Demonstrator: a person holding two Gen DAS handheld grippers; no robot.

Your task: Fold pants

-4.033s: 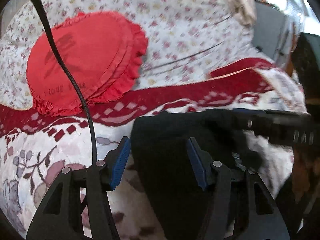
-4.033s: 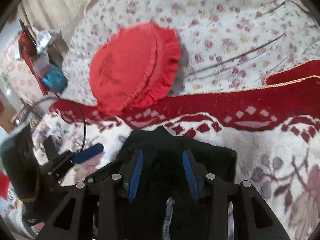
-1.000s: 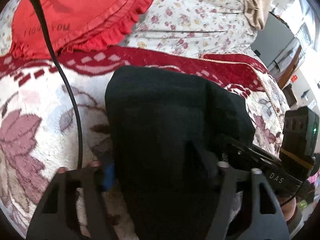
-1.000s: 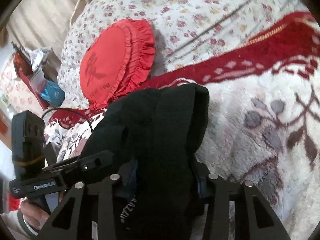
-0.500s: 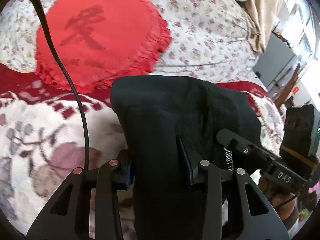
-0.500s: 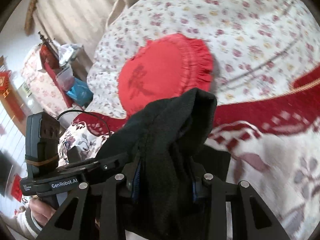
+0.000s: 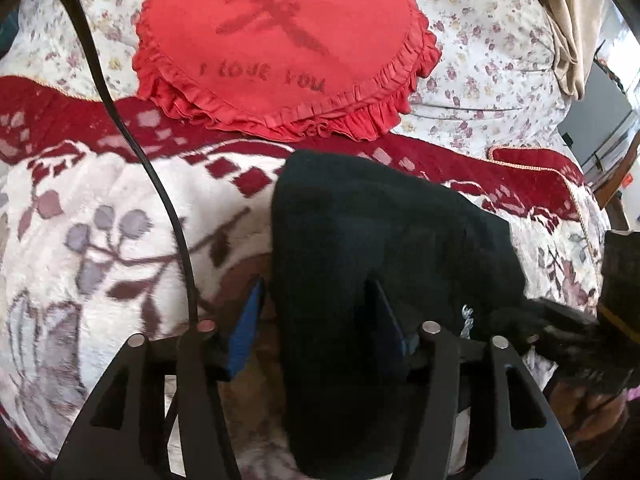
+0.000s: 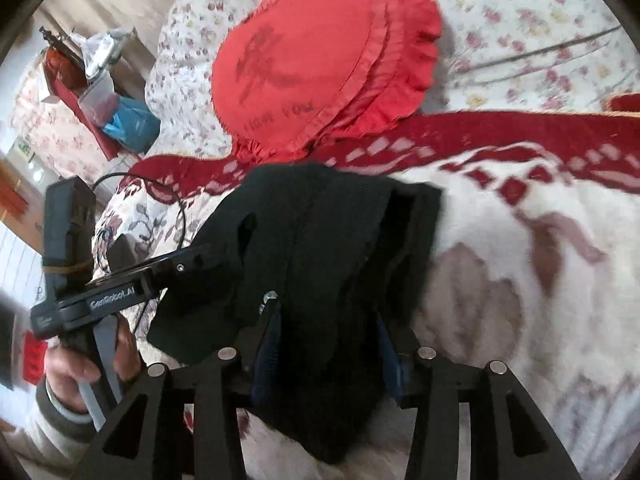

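1. Since half a second earlier, we saw both grippers spread their fingers; the black pants had been pinched tight then, and now blue pads showed with slack on each side.
2. Left gripper: jaws apart, cloth draped between and over the pads, not clamped.
3. Right gripper: jaws likewise apart, cloth bunched loosely between them; no squeeze visible.
4. The pants had come down from the lifted carry and lay as a compact dark bundle on the patterned blanket, just in front of the red ruffled cushion, apart from it.
5. We judged this a release after the fold: layers looked stacked, task near its end.
6. Risk we noted: cloth overlying the pads could drag on withdrawal and spoil the fold.
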